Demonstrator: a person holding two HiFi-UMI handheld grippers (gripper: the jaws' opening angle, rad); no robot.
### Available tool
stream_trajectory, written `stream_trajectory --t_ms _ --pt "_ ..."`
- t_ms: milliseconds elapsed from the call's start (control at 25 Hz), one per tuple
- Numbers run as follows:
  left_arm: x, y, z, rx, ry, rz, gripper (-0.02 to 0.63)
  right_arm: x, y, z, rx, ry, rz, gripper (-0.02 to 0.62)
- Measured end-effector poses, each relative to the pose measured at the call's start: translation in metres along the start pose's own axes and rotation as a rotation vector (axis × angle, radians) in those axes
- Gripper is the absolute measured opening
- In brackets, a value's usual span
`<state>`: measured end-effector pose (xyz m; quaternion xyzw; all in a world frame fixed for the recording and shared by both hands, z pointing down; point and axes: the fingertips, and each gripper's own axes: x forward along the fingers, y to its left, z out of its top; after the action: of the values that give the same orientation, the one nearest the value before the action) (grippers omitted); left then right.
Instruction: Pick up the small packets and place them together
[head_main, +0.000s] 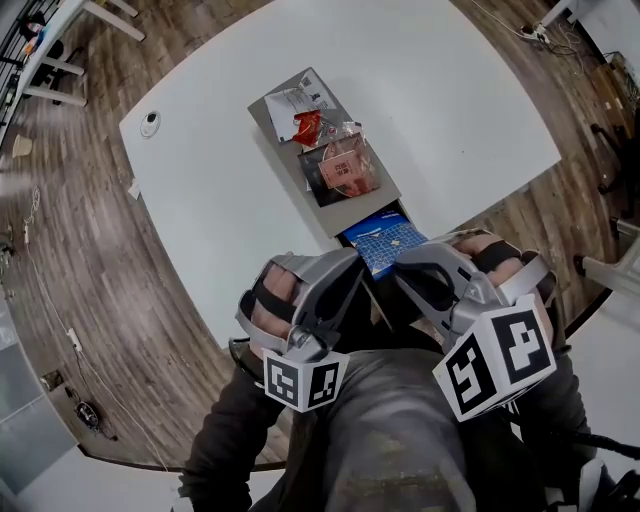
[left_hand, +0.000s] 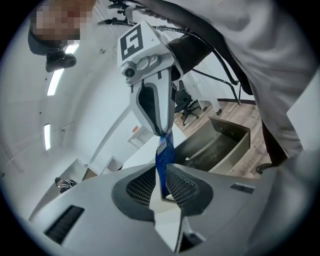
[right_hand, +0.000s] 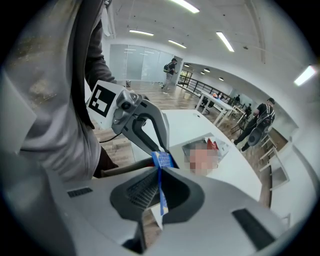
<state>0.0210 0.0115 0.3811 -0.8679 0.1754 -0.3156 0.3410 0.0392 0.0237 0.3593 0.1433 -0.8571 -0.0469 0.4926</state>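
several packets (head_main: 335, 150): white, red and clear ones lie heaped in a grey tray (head_main: 345, 215) on the white surface (head_main: 200, 180).
left gripper (head_main: 358, 262): fingers (left_hand: 140, 187) pressed together on the left edge of the blue packet.
blue packet (head_main: 385, 243): held between both grippers, by the near end of the tray, at the near edge of the surface; apart from the heap.
right gripper (head_main: 408, 268): fingers (right_hand: 142, 192) closed tight on the packet's right edge, tips just beside the left gripper's.

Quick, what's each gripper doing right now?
Left gripper: shut on one end of the blue packet.
Right gripper: shut on the same packet's other end.
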Motion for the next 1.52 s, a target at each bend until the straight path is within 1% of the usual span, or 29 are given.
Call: stream_trajectory --t_ms 80,120,160,200,280,360,400,480,520,560,720,800,920,1000,1040,1080,1120,1160,1200,1240,1280,1360,1400,1440,1480,1520 --pt "0.001 0.001 0.0 0.01 -0.008 -0.003 0.046 -0.001 -0.002 -0.001 0.003 -0.001 -0.007 0.022" --pt "0.002 0.002 0.0 0.005 -0.015 -0.004 0.046 -0.002 -0.004 -0.001 0.005 -0.001 -0.012 0.021" --pt "0.002 0.004 0.0 -0.02 -0.024 -0.003 0.046 -0.002 -0.006 -0.001 0.008 -0.004 -0.017 0.021" --pt "0.001 0.007 -0.001 -0.068 -0.035 0.001 0.046 -0.003 -0.007 0.0 0.012 -0.008 -0.019 0.021" --pt "-0.001 0.014 -0.002 -0.202 -0.064 0.018 0.046 -0.003 -0.009 0.001 0.019 -0.017 -0.019 0.021" --pt "-0.005 0.021 -0.002 -0.352 -0.099 0.036 0.046 -0.003 -0.009 0.001 0.024 -0.022 -0.018 0.021" --pt "-0.006 0.024 -0.003 -0.437 -0.115 0.038 0.071 -0.003 -0.009 0.001 0.028 -0.024 -0.018 0.021" --pt "-0.008 0.03 -0.007 -0.583 -0.134 0.031 0.075 -0.002 -0.009 0.002 0.038 -0.03 -0.02 0.021" --pt "-0.009 0.032 -0.008 -0.626 -0.139 0.023 0.075 -0.002 -0.009 0.002 0.044 -0.033 -0.021 0.021" --pt "-0.011 0.03 -0.007 -0.642 -0.146 0.007 0.075 -0.001 -0.009 0.003 0.047 -0.035 -0.022 0.021" --pt "-0.015 0.014 0.003 -0.593 -0.167 -0.092 0.075 -0.001 -0.006 0.003 0.05 -0.035 -0.015 0.022" --pt "-0.017 0.013 0.008 -0.595 -0.177 -0.108 0.075 -0.001 -0.005 0.003 0.05 -0.032 -0.012 0.021" --pt "-0.02 0.016 0.015 -0.596 -0.203 -0.107 0.075 0.0 -0.005 0.004 0.049 -0.03 -0.015 0.021" --pt "-0.024 0.012 0.021 -0.607 -0.242 -0.16 0.075 0.002 -0.005 0.004 0.048 -0.029 -0.017 0.021" --pt "-0.027 0.01 0.023 -0.625 -0.268 -0.188 0.075 0.002 -0.005 0.004 0.048 -0.029 -0.018 0.021" --pt "-0.03 0.012 0.024 -0.654 -0.293 -0.194 0.075 0.003 -0.005 0.005 0.047 -0.029 -0.018 0.021" --pt "-0.033 0.015 0.023 -0.684 -0.309 -0.176 0.075 0.003 -0.005 0.005 0.047 -0.029 -0.018 0.021" --pt "-0.034 0.02 0.019 -0.7 -0.31 -0.144 0.075 0.002 -0.005 0.005 0.048 -0.029 -0.018 0.021" --pt "-0.034 0.023 0.014 -0.687 -0.291 -0.11 0.075 0.002 -0.005 0.006 0.049 -0.029 -0.018 0.021" --pt "-0.032 0.024 0.007 -0.636 -0.251 -0.079 0.075 0.002 -0.006 0.006 0.049 -0.029 -0.018 0.021" --pt "-0.029 0.022 0.001 -0.548 -0.199 -0.049 0.075 0.002 -0.006 0.006 0.049 -0.029 -0.019 0.021" --pt "-0.023 0.014 -0.01 -0.342 -0.108 -0.005 0.075 0.001 -0.006 0.007 0.052 -0.031 -0.018 0.021" --pt "-0.019 0.009 -0.013 -0.281 -0.077 -0.004 0.075 0.001 -0.006 0.007 0.054 -0.032 -0.017 0.022" --pt "-0.016 0.006 -0.016 -0.264 -0.056 -0.008 0.075 0.001 -0.006 0.007 0.055 -0.034 -0.016 0.021" --pt "-0.012 0.004 -0.018 -0.276 -0.044 -0.012 0.106 0.001 -0.007 0.007 0.056 -0.036 -0.014 0.023" --pt "-0.01 0.004 -0.019 -0.296 -0.038 -0.013 0.154 0.001 -0.007 0.006 0.056 -0.037 -0.013 0.022"
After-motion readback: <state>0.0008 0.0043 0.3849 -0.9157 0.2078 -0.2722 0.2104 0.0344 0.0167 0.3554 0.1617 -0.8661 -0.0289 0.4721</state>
